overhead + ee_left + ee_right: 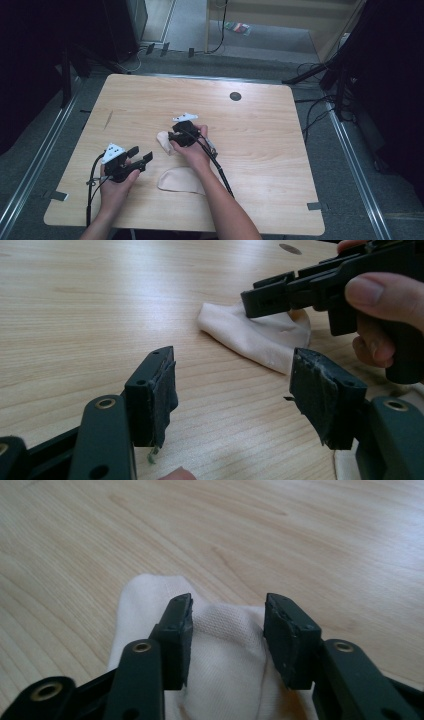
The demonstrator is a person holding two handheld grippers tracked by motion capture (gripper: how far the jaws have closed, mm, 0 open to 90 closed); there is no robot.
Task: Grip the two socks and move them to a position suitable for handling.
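Your right gripper (pixel 227 630) over the cream sock (pixel 220 680), jaws spread astride it, your left gripper (pixel 235 400) jaws spread above bare tabletop (pixel 100 300)

The surface (pixel 260 150) is pale blond wood with a fine brown grain and one small dark round spot (pixel 235 96) near its far edge. On it lie two cloth pieces: a cream-white one (pixel 220 645) (a fine knitted weave shows up close) and a pinkish-beige one (pixel 181 181). Both the left hand-held gripper (pixel 141 155) and the right hand-held gripper (pixel 173 139) are black, each topped with a light grey plate, and the floor (pixel 280 45) is grey.
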